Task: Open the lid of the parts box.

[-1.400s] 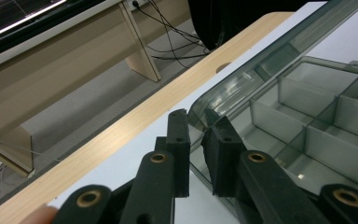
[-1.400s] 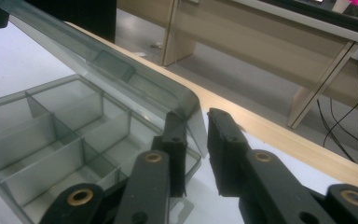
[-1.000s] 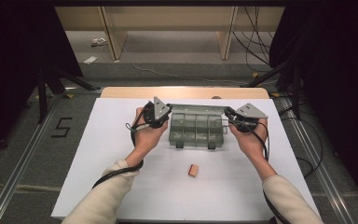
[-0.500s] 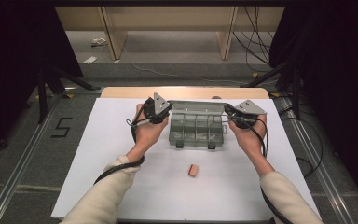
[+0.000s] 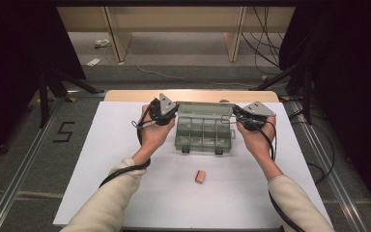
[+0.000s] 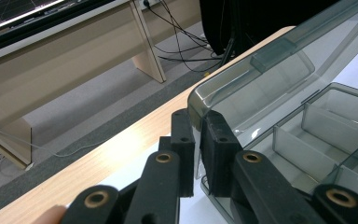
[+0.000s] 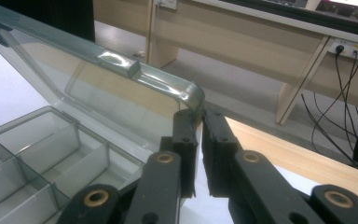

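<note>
A clear grey compartment box (image 5: 203,137) sits on the white sheet with its lid (image 5: 204,109) raised at the far side. My left gripper (image 5: 175,112) is shut on the lid's left corner. In the left gripper view the pads (image 6: 182,135) pinch the lid's rounded corner (image 6: 205,100). My right gripper (image 5: 235,113) is shut on the lid's right corner. The right gripper view has its pads (image 7: 216,135) clamped just below the rounded corner (image 7: 193,95). The compartments (image 7: 37,154) look empty. A small tan block (image 5: 200,176) lies on the sheet, nearer the person than the box.
The white sheet (image 5: 125,145) covers a wooden table whose far edge (image 5: 130,95) lies just behind the box. Beyond it are a grey floor, wooden desk legs (image 5: 116,38) and black cables (image 5: 265,43). Gripper cables trail along both forearms.
Both grippers have edged slightly toward the far side with the lid corners still in their grip. The tan block has stayed put.
</note>
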`<act>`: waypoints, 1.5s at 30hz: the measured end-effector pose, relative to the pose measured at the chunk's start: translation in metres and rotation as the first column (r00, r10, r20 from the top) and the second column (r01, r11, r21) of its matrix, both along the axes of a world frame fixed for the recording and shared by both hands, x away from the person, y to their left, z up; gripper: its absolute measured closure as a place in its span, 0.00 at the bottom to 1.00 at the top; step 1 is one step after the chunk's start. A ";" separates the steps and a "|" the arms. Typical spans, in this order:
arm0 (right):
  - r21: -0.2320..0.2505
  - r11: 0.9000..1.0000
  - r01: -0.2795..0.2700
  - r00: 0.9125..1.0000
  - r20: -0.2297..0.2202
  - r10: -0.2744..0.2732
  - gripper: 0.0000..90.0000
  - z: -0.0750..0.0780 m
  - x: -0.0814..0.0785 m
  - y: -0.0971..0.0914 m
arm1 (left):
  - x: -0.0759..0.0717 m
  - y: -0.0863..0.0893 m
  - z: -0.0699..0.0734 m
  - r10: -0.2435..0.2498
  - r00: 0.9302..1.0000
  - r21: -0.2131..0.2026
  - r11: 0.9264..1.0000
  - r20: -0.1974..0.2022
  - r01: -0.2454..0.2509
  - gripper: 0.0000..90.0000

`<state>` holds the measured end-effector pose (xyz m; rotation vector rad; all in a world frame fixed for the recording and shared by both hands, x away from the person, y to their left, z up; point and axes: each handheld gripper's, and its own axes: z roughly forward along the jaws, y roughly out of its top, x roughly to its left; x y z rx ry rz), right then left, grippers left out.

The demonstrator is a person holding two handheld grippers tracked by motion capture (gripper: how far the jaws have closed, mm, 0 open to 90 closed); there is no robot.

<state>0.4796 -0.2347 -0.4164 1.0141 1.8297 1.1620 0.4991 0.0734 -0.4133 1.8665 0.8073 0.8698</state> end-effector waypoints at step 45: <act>0.038 0.998 0.042 0.999 -0.002 -0.042 0.95 0.003 0.018 0.003 | 0.020 -0.003 0.006 0.033 0.999 -0.040 0.999 -0.040 -0.034 0.92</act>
